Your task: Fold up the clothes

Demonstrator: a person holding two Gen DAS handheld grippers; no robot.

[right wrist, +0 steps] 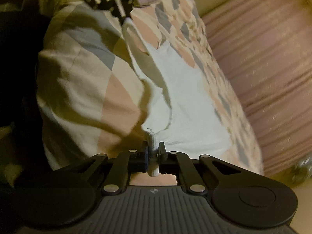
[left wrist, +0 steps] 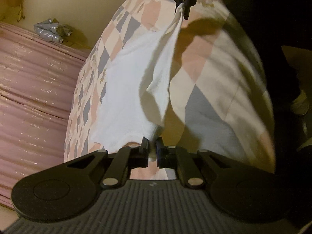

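Bed: checked quilt [left wrist: 204, 72] over it | white garment [left wrist: 120, 89] spread on quilt, one edge lifted, blurred | left tool [left wrist: 152, 148] pinching one corner | right tool [right wrist: 153, 152] pinching the opposite corner

**Room Tight Between Grippers, Open Over the Quilt**

Seen from the left wrist, the left gripper [left wrist: 152, 146] and the right gripper [left wrist: 182, 9] at twelve o'clock were joined by a taut white garment [left wrist: 124, 89], which barred the straight lane between them. The checked quilt [left wrist: 210, 74] lay bare toward two o'clock, giving clearance there. At nine o'clock the pink bedcover [left wrist: 33, 89] was open too. A crumpled grey bundle [left wrist: 51, 30] sat at ten o'clock by the wall. Dark clothing [left wrist: 273, 19] of the person crowded the right edge.
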